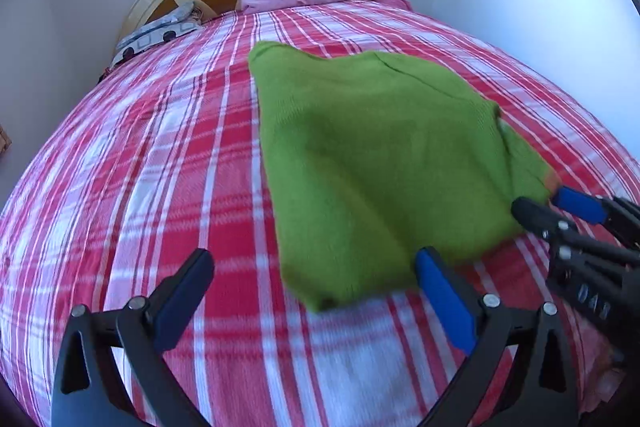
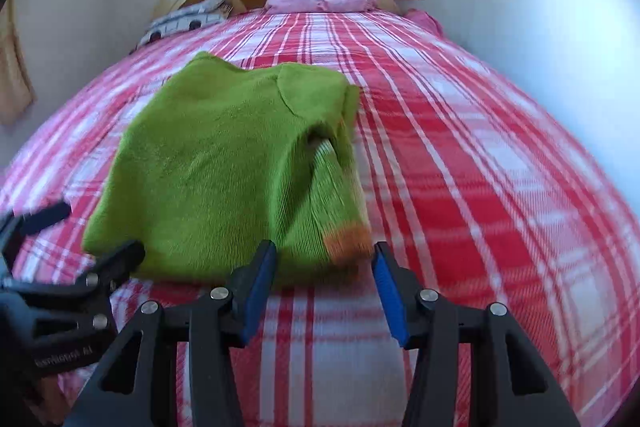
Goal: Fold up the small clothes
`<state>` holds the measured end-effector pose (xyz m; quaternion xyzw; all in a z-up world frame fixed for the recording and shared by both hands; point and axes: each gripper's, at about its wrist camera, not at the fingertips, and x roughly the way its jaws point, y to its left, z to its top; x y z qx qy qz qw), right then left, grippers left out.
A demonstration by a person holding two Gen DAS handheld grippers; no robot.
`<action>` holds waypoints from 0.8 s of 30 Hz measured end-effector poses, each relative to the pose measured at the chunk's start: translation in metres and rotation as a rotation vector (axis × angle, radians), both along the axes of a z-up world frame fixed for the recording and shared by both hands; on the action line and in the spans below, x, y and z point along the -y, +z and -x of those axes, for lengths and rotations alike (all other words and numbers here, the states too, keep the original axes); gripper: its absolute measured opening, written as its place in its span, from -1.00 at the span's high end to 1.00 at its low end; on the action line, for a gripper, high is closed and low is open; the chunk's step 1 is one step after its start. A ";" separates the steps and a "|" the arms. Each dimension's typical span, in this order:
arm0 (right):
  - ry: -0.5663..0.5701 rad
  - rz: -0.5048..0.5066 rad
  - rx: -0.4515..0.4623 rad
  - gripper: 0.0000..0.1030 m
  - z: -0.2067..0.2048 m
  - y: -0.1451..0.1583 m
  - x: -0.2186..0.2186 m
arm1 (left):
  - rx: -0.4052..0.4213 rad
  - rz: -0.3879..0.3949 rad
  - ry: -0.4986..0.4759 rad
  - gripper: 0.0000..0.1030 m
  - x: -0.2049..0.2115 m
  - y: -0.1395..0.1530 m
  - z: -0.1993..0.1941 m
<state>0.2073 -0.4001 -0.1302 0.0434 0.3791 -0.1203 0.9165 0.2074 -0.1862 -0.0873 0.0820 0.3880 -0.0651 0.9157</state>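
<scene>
Left gripper (image 1: 316,291), black frame with blue-padded fingers: jaws spread wide and empty, poised just short of the near hem of the folded green knitted sweater (image 1: 372,155), which lies flat on the red-and-white plaid bedspread (image 1: 160,163), an orange-tipped cuff (image 2: 346,241) at its near right corner. Right gripper (image 2: 324,287), same make: jaws released with nothing between them; motion blur makes it hard to tell whether they touch the cuff.
</scene>
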 end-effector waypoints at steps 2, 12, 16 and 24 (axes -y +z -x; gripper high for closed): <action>-0.026 -0.039 0.009 -0.10 0.007 -0.003 0.005 | -0.050 0.009 -0.007 -0.99 -0.002 -0.007 0.005; -0.048 0.088 -0.072 -0.38 0.006 -0.009 -0.016 | -0.079 0.039 -0.001 -1.00 -0.011 -0.015 0.024; -0.060 0.084 -0.082 -0.46 0.015 -0.008 -0.020 | -0.075 0.039 -0.008 -1.00 -0.015 -0.017 0.032; -0.041 0.021 -0.095 -0.68 0.035 -0.007 -0.024 | -0.078 0.062 -0.021 -1.00 -0.019 -0.018 0.035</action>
